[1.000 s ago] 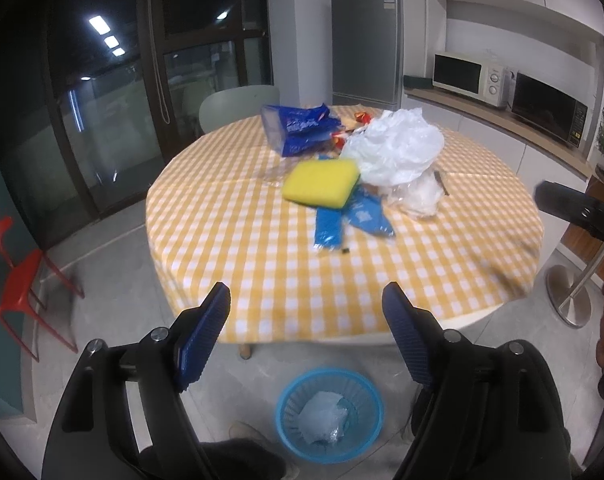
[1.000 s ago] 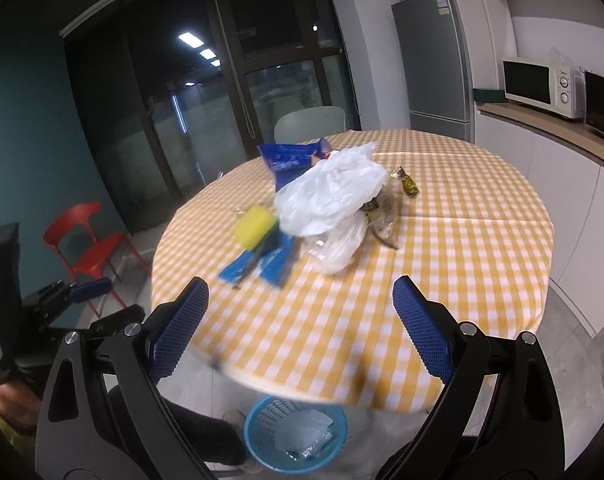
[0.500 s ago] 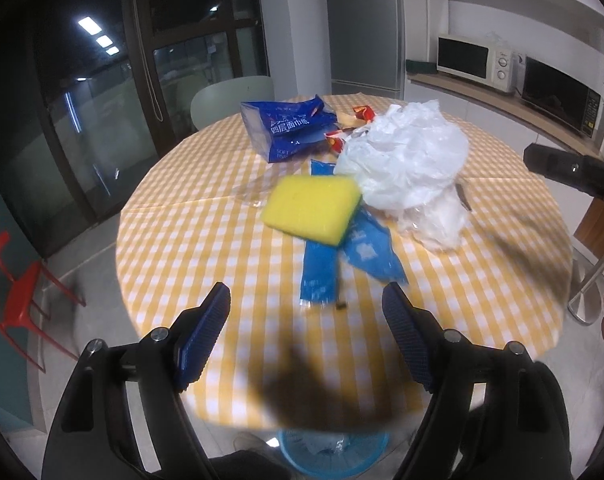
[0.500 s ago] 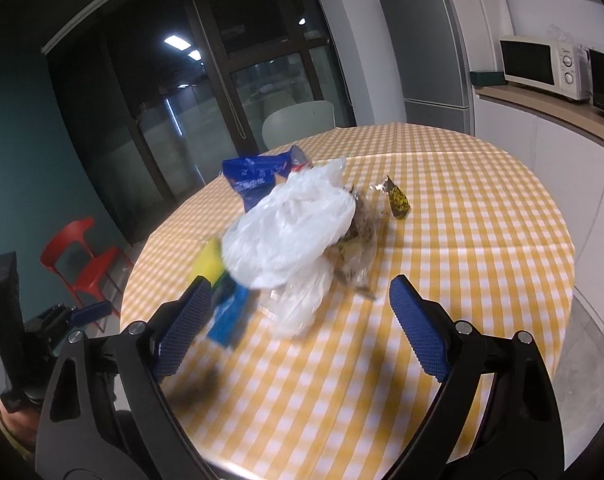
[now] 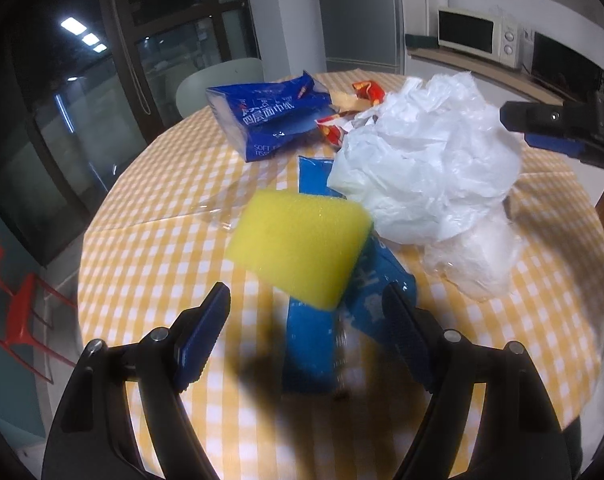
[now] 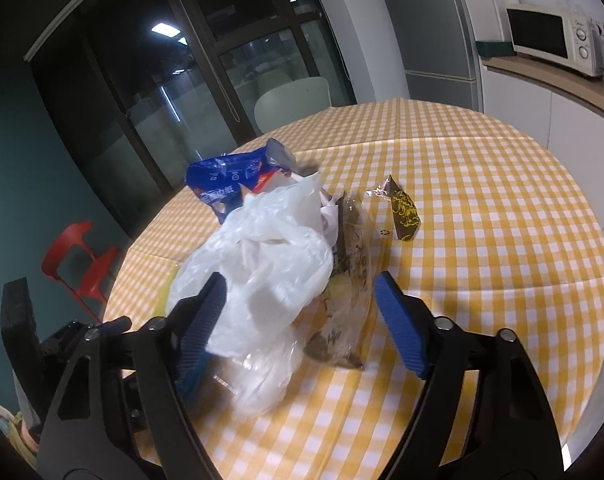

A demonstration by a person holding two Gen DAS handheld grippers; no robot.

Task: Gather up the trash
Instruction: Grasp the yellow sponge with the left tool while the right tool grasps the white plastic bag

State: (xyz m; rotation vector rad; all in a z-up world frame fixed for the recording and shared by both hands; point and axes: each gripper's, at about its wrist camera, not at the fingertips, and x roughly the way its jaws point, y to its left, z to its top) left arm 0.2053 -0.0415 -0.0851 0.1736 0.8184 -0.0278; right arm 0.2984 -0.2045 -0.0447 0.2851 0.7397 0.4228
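Trash lies on a round table with a yellow checked cloth [image 5: 149, 264]. In the left wrist view I see a yellow sponge [image 5: 297, 248], blue wrappers [image 5: 310, 340] under it, a crumpled white plastic bag [image 5: 426, 168], a blue tissue pack [image 5: 269, 116] and red wrappers [image 5: 366, 92]. My left gripper [image 5: 306, 320] is open, just short of the sponge. In the right wrist view my right gripper [image 6: 297, 312] is open around the near side of the white bag [image 6: 261, 264] and a clear wrapper [image 6: 350, 280]. A dark gold wrapper [image 6: 404, 210] lies apart.
A pale chair [image 6: 293, 100] stands behind the table and a red chair [image 6: 77, 256] at the left. A counter with a microwave [image 5: 478, 34] runs along the right wall. The right gripper's body shows in the left wrist view [image 5: 562, 128].
Both grippers have moved forward over the table toward the trash pile. The blue bin on the floor has dropped out of view. Both stay open.
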